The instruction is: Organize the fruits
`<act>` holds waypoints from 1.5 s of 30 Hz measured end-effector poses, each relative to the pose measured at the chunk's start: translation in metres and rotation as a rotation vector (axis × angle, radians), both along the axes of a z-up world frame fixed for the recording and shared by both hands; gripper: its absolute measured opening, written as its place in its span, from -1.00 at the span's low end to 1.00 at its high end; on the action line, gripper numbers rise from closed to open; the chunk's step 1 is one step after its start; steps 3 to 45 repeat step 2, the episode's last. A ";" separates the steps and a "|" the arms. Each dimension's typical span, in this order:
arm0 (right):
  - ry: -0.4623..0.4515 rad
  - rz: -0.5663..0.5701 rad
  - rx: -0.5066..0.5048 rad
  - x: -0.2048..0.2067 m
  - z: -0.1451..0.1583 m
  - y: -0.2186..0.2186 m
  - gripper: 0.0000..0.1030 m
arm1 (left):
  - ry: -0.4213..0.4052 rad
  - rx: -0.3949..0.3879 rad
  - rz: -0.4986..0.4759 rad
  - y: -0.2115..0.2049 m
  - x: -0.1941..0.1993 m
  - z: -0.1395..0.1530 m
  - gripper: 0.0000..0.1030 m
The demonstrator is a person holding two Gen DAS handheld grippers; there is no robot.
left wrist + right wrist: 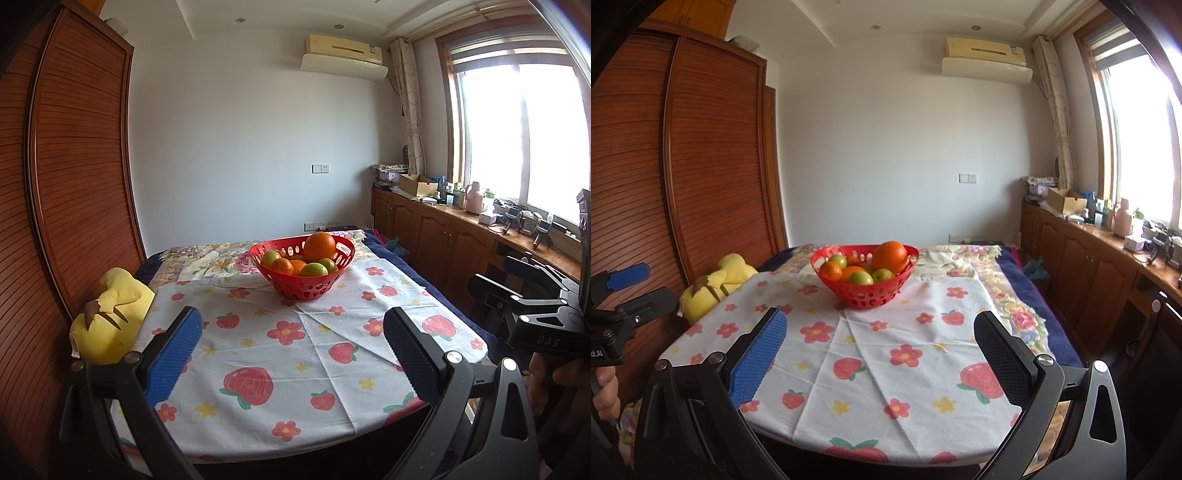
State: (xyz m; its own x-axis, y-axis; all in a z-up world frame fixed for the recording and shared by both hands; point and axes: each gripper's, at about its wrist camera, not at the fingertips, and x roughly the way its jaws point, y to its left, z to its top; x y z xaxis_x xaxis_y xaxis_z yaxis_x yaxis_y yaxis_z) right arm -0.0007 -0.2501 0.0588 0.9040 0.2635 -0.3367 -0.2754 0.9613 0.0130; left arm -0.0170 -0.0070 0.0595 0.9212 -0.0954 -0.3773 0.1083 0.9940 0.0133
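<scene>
Several oranges [320, 246] and green apples [313, 270] fill a red basket [303, 286] at twelve o'clock on the flowered tablecloth [295, 362]. Left gripper [291, 350] and right gripper [881, 354] both hang spread wide and empty, well short of it. At nine o'clock lies a yellow plush toy [110, 317].

Bare strawberry-print cloth [295, 354] up to the red fruit basket [302, 273] at 12 o'clock; yellow plush toy [110, 317] blocking at 10 o'clock.

Oranges [320, 246] and green fruits [313, 270] heaped in red basket [306, 288]
</scene>
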 end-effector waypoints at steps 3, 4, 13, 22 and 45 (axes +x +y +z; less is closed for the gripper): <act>0.000 0.000 0.001 0.000 0.000 0.000 1.00 | 0.000 -0.003 -0.001 0.000 0.000 0.000 0.93; 0.000 0.000 0.001 0.000 0.000 0.000 1.00 | 0.000 -0.003 -0.001 0.000 0.000 0.000 0.93; 0.000 0.000 0.001 0.000 0.000 0.000 1.00 | 0.000 -0.003 -0.001 0.000 0.000 0.000 0.93; 0.000 0.000 0.001 0.000 0.000 0.000 1.00 | 0.000 -0.003 -0.001 0.000 0.000 0.000 0.93; 0.000 0.000 0.001 0.000 0.000 0.000 1.00 | 0.000 -0.003 -0.001 0.000 0.000 0.000 0.93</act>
